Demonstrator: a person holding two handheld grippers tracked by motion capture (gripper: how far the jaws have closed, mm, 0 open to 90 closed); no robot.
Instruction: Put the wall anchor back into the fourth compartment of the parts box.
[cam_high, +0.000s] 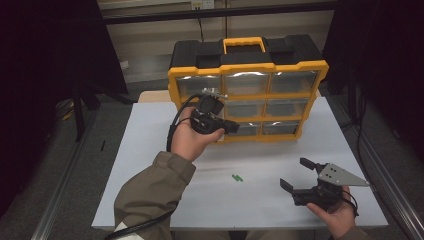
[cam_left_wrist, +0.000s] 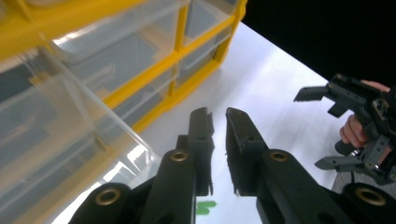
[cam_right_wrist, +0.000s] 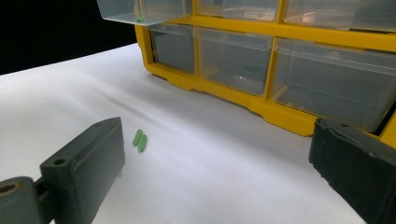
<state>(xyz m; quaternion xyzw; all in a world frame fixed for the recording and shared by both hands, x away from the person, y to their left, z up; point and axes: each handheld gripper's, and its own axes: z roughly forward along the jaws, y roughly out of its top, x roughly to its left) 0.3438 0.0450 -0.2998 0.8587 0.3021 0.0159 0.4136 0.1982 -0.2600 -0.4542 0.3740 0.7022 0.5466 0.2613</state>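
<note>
**Watch the pulled-out drawer and the loose green pieces**

Your left tool (cam_high: 231, 126) sits up against the lower left of the yellow drawer cabinet (cam_high: 247, 70), its jaws nearly together with only a thin slit between them and nothing held. Just beside it, the left gripper view shows a clear drawer (cam_left_wrist: 70, 140) pulled out of its bay and hanging over the counter (cam_high: 150, 150). The right gripper view catches that same drawer's corner with what looks like a small green piece (cam_right_wrist: 139, 19) inside, though it is too small to be sure.

Your right tool (cam_high: 297, 177) rests low near the counter's front right, jaws wide apart and empty. Two small green pieces (cam_high: 237, 177) lie side by side on the bare counter between your hands, well apart from the cabinet.

Risks from here, as a judgement:

- The open drawer is unsupported at its front. If your left tool or its cable knocks it while you turn, it could tip or slide out and spill whatever it holds.
- The green pieces are tiny and rounded. Close on them off-centre and they will likely roll or flick away; taking both at once may squeeze one out.
- Coming down too steeply risks the jaw tips scraping the counter before they close.
- Your hands would cross near the middle; keep the left tool clear.
</note>
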